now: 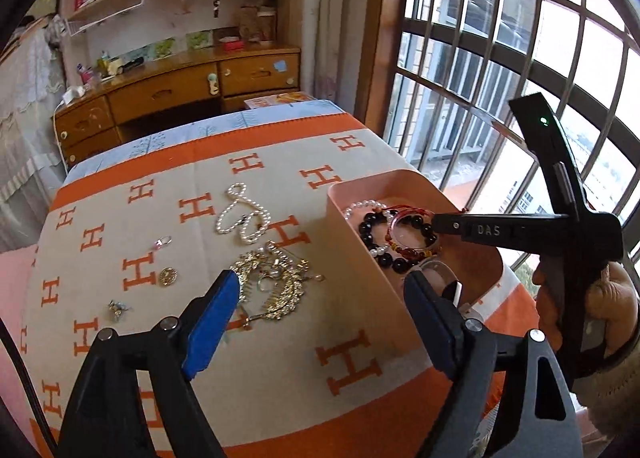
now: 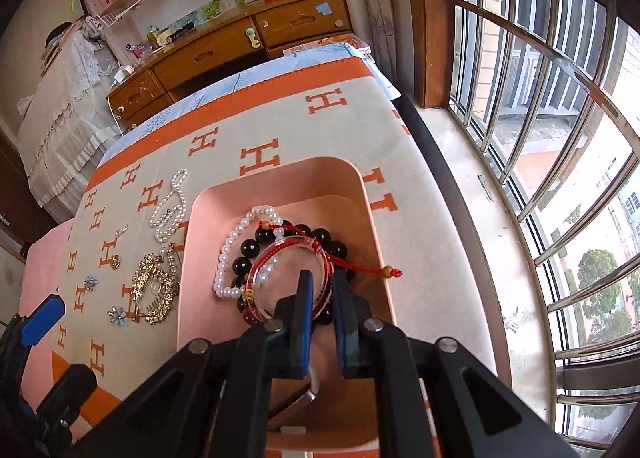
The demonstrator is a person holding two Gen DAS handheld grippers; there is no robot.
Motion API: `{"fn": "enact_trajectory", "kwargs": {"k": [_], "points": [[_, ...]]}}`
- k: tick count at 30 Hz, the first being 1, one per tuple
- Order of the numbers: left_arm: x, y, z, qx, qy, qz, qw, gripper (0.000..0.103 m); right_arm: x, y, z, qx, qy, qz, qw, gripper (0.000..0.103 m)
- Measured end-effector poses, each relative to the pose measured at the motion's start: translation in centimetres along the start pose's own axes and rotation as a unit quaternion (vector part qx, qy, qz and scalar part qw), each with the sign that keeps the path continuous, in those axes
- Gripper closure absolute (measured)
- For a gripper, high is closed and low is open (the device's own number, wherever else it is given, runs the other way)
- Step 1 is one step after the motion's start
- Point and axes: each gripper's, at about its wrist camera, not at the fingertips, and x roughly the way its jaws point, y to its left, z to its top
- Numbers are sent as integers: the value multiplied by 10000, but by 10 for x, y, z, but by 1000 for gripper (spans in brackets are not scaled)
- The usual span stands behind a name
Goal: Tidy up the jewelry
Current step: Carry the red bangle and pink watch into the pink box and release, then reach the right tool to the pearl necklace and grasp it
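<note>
A pink tray sits on the H-patterned cloth and holds a black bead bracelet, a white pearl bracelet and a clear bangle with red cord. My right gripper is inside the tray, its jaws narrowly closed on the rim of the clear bangle; it shows in the left wrist view. My left gripper is open and empty above the cloth, beside a gold hair comb. A pearl necklace lies farther back.
Small brooches and earrings and a gold coin-like piece lie left on the cloth. A wooden desk and bookshelves stand behind. A barred window runs along the right.
</note>
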Motion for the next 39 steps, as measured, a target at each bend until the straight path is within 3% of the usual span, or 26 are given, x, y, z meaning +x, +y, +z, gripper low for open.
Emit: {"fn": "enact_trajectory", "kwargs": {"k": [6, 8, 28, 39], "points": [[-12, 22, -8, -361, -106, 211, 9991, 14, -17, 15, -12, -26, -174, 148, 9997, 83], [-16, 25, -10, -412, -158, 284, 9986, 8, -23, 21, -15, -21, -235, 235, 9994, 81], [-57, 46, -26, -590, -575, 746, 9938, 7, -54, 93, -46, -660, -463, 706, 9942, 81], [-61, 95, -27, -959, -554, 1101, 9877, 6, -42, 128, -34, -1035, -367, 781, 9909, 81]]}}
